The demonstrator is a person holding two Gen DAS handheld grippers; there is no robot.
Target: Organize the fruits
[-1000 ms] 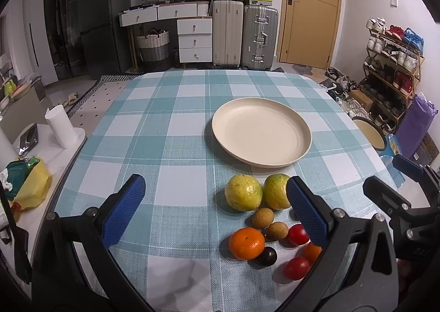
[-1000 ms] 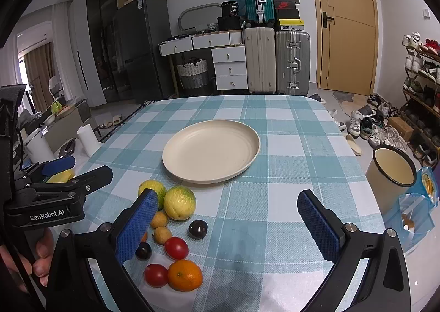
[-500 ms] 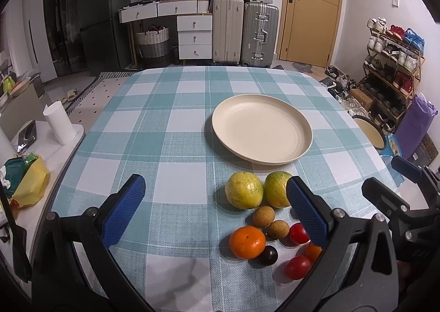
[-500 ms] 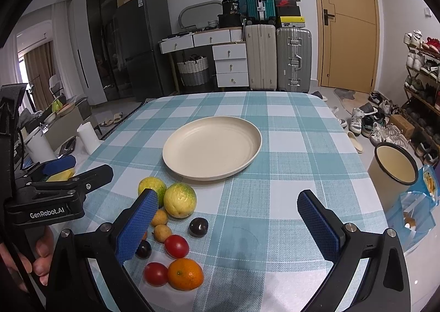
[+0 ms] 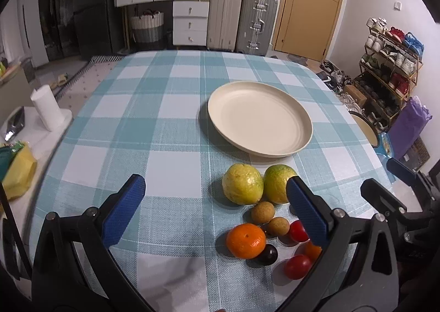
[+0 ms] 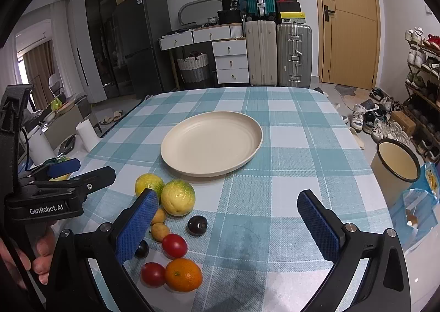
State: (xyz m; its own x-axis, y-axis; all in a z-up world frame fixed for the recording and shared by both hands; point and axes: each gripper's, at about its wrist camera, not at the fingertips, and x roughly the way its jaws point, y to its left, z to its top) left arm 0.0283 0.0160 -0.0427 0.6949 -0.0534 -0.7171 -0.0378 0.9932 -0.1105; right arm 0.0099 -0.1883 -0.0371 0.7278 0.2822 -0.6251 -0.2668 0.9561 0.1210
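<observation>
An empty cream plate (image 5: 260,122) (image 6: 211,143) sits mid-table on the checked cloth. In front of it lies a cluster of fruit: two yellow-green citrus (image 5: 242,183) (image 6: 178,196), an orange (image 5: 246,240) (image 6: 183,274), two small brown fruits (image 5: 262,212), red tomatoes (image 5: 297,266) (image 6: 174,245) and dark plums (image 6: 197,225). My left gripper (image 5: 214,209) is open and empty, hovering above the cloth left of the fruit. My right gripper (image 6: 228,222) is open and empty, with the fruit at its left finger. The left gripper also shows in the right wrist view (image 6: 63,174).
A cream enamel bin (image 6: 396,159) and a snack bag (image 6: 420,196) stand off the table's right side. A paper roll (image 5: 45,108) and a yellow bag (image 5: 19,171) sit on a low surface at left. Suitcases, drawers and a shoe rack stand behind.
Both grippers have tilted or moved slightly, so the plate and fruit sit a little lower in view. Nothing on the table has moved.
</observation>
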